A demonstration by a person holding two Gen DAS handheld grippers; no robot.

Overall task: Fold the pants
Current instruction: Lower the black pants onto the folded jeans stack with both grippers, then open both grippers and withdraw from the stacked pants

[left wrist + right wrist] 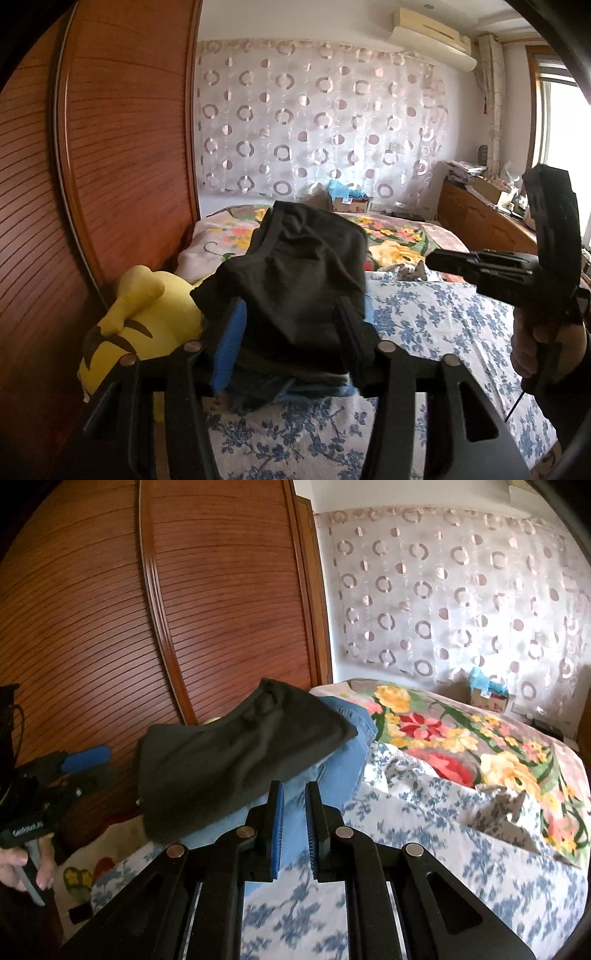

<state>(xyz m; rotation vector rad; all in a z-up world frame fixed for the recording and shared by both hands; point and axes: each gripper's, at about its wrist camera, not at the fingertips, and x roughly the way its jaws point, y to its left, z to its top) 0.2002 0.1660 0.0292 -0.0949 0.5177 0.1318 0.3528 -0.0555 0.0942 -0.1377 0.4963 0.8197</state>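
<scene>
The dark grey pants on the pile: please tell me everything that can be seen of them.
The dark grey folded pants look like soft, matte knit fabric, creased and folded into a thick bundle. They lie on top of blue denim jeans on the bed with the blue-flowered white sheet. In the left wrist view they lie between the fingers of the left tool; whether the pads press them is unclear.

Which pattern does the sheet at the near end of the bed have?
Blue flowers on white, on the sheet, clearest in the right wrist view.
</scene>
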